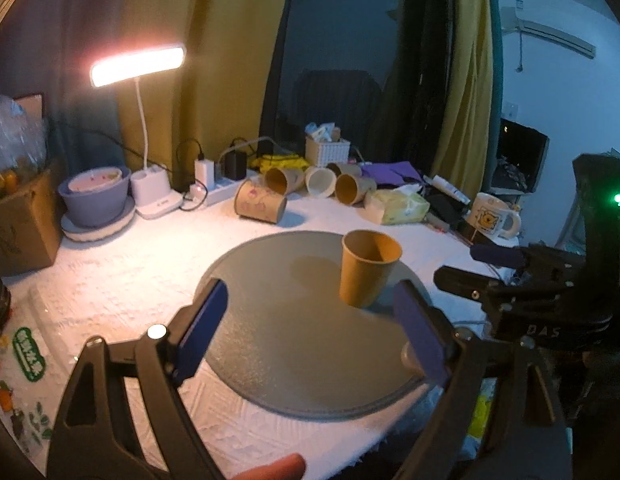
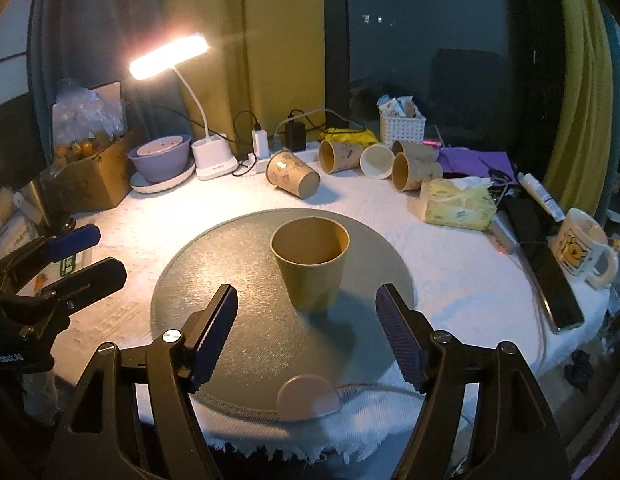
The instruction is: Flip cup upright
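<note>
A brown paper cup point(image 1: 367, 268) stands upright, mouth up, on the round grey mat point(image 1: 286, 320); it also shows in the right wrist view point(image 2: 311, 264) on the mat point(image 2: 238, 280). My left gripper point(image 1: 310, 320) is open and empty, pulled back from the cup, which sits ahead toward its right finger. My right gripper point(image 2: 306, 326) is open and empty, just in front of the cup, not touching it. The right gripper also appears at the right in the left wrist view point(image 1: 485, 268), and the left gripper at the left in the right wrist view point(image 2: 94, 252).
Several paper cups point(image 2: 296, 178) lie on their sides at the back of the white cloth. A lit desk lamp point(image 2: 170, 56), purple bowl point(image 2: 160, 160), cardboard box point(image 2: 90, 176), tissue pack point(image 2: 457, 202), white basket point(image 2: 401, 128) and mug point(image 2: 585, 248) ring the table.
</note>
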A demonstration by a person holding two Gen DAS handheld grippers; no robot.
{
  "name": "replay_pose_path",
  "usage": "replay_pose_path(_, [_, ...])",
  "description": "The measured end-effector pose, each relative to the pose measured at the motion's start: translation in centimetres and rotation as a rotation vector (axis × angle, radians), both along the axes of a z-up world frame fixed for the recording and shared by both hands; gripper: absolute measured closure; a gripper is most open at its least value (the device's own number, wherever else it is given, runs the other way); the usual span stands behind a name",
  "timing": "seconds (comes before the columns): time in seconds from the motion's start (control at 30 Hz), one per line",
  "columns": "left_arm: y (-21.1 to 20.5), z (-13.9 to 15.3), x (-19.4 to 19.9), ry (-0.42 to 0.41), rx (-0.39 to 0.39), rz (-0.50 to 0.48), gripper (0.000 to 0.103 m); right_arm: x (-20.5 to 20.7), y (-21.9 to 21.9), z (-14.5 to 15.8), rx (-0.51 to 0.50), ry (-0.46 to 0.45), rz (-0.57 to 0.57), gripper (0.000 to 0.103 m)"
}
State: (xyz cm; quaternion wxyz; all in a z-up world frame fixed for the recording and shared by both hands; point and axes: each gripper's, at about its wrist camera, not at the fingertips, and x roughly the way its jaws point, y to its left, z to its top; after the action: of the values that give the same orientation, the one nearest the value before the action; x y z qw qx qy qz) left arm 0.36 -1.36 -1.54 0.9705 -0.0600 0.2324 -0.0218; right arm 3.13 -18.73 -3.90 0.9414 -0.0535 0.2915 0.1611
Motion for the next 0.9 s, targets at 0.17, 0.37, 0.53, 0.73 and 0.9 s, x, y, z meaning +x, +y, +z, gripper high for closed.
replay_pose_path(0.17, [-0.7,1.4,-1.8,-0.056,0.036,0.005,0.017,-2.2,0.1,1.5,-0.003,-0.034,-0.007,0.028])
replay_pose_path(0.37, [-0.8,2.8,-3.1,-0.105,0.049,0.003,0.017,-4.3,0.4,3.2,-0.007,-0.077,-0.013,0.028])
replay_pose_path(0.53, [-1.0,3.8,-4.3,-0.135,0.054,-0.003,0.016,-5.7,0.7,4.3,-0.013,-0.106,-0.009,0.028])
replay_pose_path(0.73, [-1.2,4.9,-5.2,-0.159,0.066,0.002,0.016,-7.0,0.7,5.6,0.001,-0.136,-0.007,0.028])
replay_pose_path(0.9, [-1.5,5.5,-5.9,-0.175,0.064,-0.014,0.016,-7.8,0.5,6.5,0.012,-0.154,-0.01,0.028])
